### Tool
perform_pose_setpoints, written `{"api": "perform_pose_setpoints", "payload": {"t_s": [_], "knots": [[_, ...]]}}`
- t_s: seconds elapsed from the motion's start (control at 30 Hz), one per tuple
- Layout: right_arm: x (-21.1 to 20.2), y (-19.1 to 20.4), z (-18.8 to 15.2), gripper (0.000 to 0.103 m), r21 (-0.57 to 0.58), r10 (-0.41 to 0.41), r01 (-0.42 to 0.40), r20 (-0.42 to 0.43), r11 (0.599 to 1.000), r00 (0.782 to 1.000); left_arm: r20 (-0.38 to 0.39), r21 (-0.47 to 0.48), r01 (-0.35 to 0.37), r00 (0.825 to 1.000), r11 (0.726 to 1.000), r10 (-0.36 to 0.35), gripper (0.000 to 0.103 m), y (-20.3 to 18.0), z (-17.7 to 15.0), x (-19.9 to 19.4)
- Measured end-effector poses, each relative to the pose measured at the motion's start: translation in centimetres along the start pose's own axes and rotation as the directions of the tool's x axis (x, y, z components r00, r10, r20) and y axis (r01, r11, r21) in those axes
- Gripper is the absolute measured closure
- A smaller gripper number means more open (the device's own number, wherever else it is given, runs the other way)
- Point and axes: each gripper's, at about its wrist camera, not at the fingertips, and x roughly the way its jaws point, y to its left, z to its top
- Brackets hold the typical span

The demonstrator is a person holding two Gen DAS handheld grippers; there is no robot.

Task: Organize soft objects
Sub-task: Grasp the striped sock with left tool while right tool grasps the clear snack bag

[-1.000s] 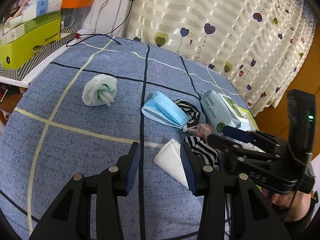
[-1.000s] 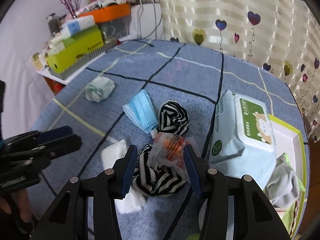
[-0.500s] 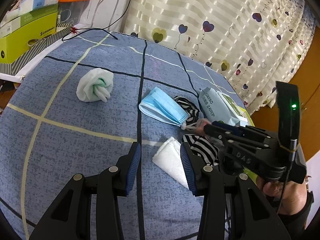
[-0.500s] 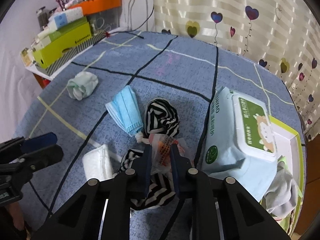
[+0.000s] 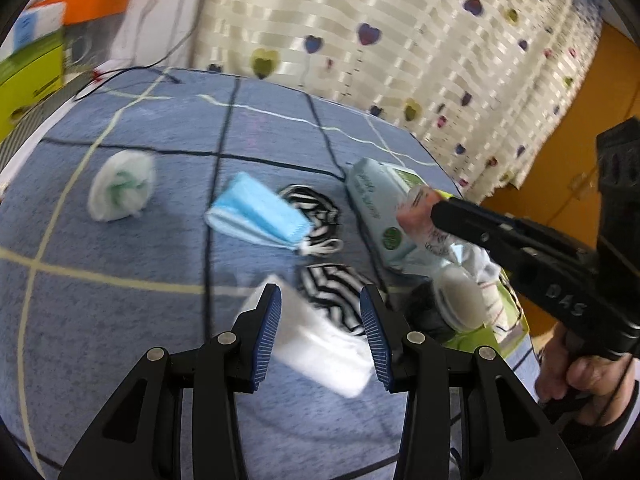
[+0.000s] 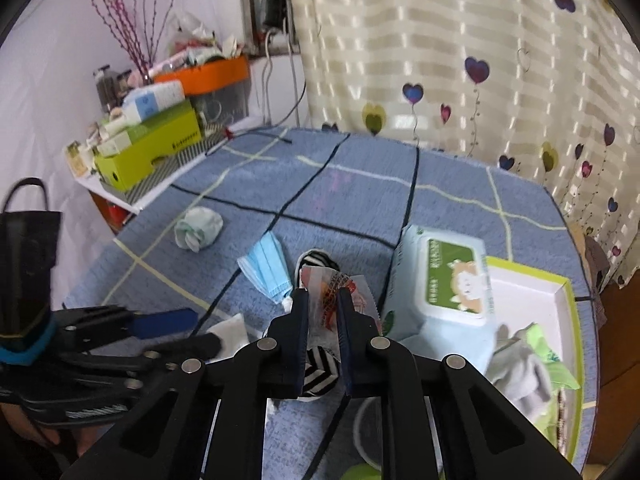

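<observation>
My right gripper [image 6: 323,304] has its jaws closing on a crinkly orange-and-white plastic packet [image 6: 332,284], which it pinches and holds up off the blue cloth. In the left wrist view the packet [image 5: 416,216] hangs in front of the wet-wipes pack [image 5: 376,200]. My left gripper [image 5: 320,320] is open, its fingers on either side of a white folded cloth [image 5: 320,340] that lies on the bed cloth. A striped sock [image 5: 332,288] lies just beyond, with another striped sock [image 5: 316,204], a blue face mask [image 5: 256,212] and a white-green sock ball [image 5: 120,186] farther out.
A green-rimmed white tray [image 6: 560,292] at the right edge holds grey and green fabric. Boxes and an orange bin [image 6: 204,76] stand on a shelf at the far left. A heart-patterned curtain [image 6: 480,60] hangs behind. A hand [image 5: 580,368] holds the right gripper.
The right gripper's jaws closed on the packet and lifted it off the striped sock. The left gripper slid to the right, so the white folded cloth now sits between its fingers.
</observation>
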Motion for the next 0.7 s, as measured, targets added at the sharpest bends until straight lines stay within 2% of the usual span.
{"api": "perform_pose_setpoints", "payload": {"t_s": [0.3, 0.53, 0.7], "knots": [[-2.7, -2.1, -0.3, 0.090, 0.026, -0.013, 0.011, 0.054, 1.000, 0.998, -0.088, 0.123, -0.015, 0.996, 0.992, 0.026, 0.060, -3.7, 0.5, 4.3], [-3.3, -3.0, -0.6, 0.090, 0.037, -0.001, -0.001, 0.071, 0.999, 0.997, -0.168, 0.160, -0.045, 0.983, 0.986, 0.072, 0.060, -4.6, -0.1, 6.9], [-3.9, -3.5, -0.9, 0.090, 0.045, 0.005, -0.009, 0.085, 0.999, 0.996, -0.166, 0.174, -0.073, 0.981, 0.982, 0.102, 0.060, -4.7, -0.3, 7.5]]}}
